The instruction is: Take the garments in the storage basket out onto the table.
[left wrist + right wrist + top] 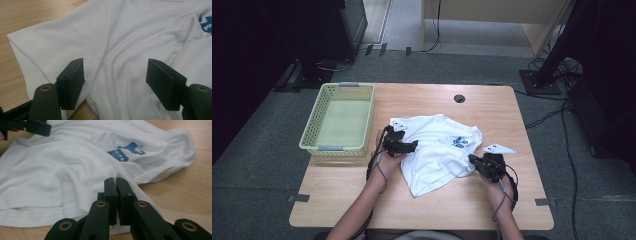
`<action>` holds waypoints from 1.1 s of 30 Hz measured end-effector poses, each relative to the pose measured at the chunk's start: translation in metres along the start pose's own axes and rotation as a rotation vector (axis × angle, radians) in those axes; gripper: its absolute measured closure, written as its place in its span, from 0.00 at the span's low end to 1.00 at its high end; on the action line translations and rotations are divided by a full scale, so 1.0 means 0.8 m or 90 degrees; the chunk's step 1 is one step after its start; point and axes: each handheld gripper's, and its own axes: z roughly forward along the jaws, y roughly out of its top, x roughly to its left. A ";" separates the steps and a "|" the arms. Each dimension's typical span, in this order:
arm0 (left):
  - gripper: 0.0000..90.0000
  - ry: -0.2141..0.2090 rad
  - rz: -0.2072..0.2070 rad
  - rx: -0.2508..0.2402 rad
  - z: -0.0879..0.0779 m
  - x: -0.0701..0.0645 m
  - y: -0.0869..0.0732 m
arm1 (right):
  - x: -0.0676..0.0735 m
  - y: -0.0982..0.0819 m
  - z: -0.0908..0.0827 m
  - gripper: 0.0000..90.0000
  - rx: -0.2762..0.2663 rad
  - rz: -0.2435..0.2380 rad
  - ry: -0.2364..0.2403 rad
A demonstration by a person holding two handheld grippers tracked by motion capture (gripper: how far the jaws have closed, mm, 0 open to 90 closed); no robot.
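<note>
Beside table [492,100], basket [339,120] (high view)

White T-shirt [437,150] at frame centre, with a small blue print [459,142] toward its right side. Pale green latticed basket [310,131] at left, grey handles. Light wood-grain table [462,205]. Black left gripper [410,146], black right gripper [473,159]. Grey carpet around.
</note>
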 end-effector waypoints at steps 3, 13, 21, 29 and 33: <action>0.35 -0.001 0.001 -0.003 -0.003 -0.001 0.001 | 0.017 -0.001 0.001 0.98 0.000 -0.017 0.017; 0.34 -0.004 0.003 -0.005 -0.005 -0.003 0.003 | 0.047 -0.001 0.011 0.98 0.000 -0.044 0.042; 0.34 0.002 -0.015 -0.010 -0.009 0.004 0.001 | 0.067 -0.009 0.010 0.98 -0.021 -0.031 -0.012; 0.34 0.001 -0.013 -0.012 -0.009 0.005 0.000 | 0.096 -0.026 0.007 0.98 -0.066 -0.022 -0.051; 0.34 0.000 -0.012 -0.012 -0.009 0.005 0.001 | 0.114 -0.030 0.006 0.98 -0.074 -0.022 -0.032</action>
